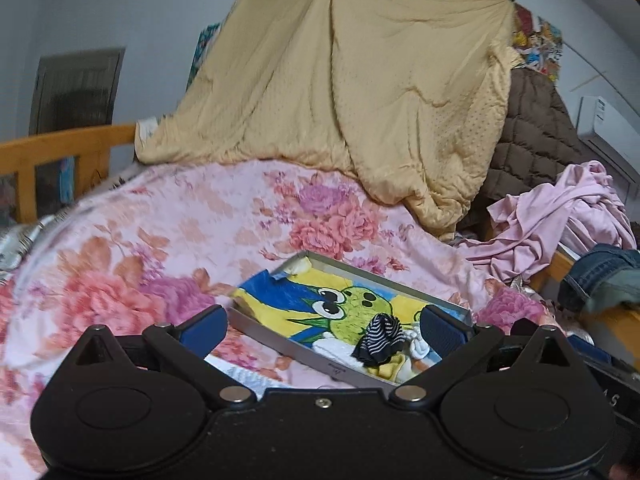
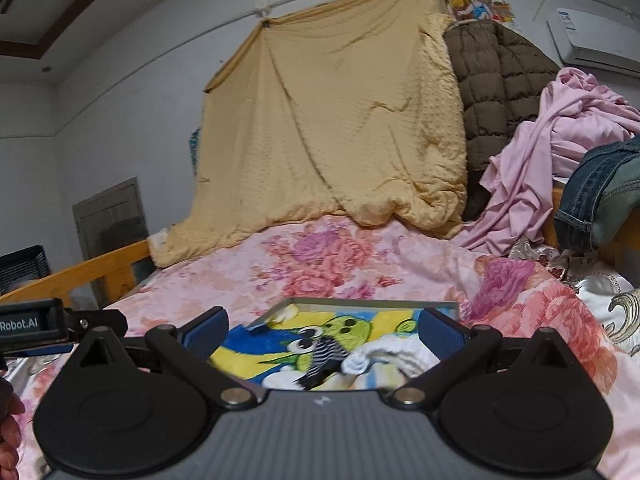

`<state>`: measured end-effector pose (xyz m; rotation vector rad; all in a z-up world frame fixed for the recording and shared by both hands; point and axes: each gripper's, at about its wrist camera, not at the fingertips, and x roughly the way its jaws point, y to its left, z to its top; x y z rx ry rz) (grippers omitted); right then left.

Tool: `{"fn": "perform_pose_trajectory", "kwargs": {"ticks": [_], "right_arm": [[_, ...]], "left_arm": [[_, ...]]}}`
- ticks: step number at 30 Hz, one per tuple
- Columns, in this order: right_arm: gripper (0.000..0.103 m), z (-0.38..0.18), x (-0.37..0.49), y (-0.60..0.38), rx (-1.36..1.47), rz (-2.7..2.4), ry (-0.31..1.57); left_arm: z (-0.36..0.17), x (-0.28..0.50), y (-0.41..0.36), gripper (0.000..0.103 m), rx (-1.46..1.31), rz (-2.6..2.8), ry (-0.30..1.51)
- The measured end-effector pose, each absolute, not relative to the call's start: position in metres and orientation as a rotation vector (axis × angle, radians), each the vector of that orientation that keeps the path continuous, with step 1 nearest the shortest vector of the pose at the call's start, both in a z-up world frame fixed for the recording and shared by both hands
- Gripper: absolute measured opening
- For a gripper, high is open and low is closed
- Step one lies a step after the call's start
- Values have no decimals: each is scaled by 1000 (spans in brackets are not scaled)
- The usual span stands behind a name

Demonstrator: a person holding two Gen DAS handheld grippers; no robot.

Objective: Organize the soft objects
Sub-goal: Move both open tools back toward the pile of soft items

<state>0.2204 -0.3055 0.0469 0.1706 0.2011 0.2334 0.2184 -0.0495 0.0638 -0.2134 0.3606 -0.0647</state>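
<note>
Striped knit sock (image 1: 378,338) bunched in shallow rectangular metal tray (image 1: 280,344).

a home bedroom: wooden bed frame (image 2: 100,268) at 9 o'clock, floral bedspread (image 2: 340,264) centre, yellow quilt (image 2: 340,128) hung at 12, clothes heap (image 2: 560,132) and air conditioner (image 2: 596,40) toward 2.

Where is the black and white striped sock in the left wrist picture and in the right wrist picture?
Left wrist: striped sock low, right of centre, in the grey tray.
Right wrist: striped sock bottom centre, between the open tongs.
Shared landmark: the green cartoon towel under it.
</note>
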Motion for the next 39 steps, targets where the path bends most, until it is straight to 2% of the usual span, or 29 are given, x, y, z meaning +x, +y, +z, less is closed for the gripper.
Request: {"fn": "perform_pose_trajectory", "kwargs": {"ticks": [6, 20, 39], "right_arm": [[103, 47, 187, -291, 153, 279, 203], [103, 35, 135, -273, 147, 311, 289], [103, 10, 145, -242, 46, 359, 490]], "left_arm": [[57, 175, -33, 102, -164, -64, 322], [32, 110, 8, 102, -158, -31, 361], [-26, 94, 15, 102, -168, -157, 559]]}}
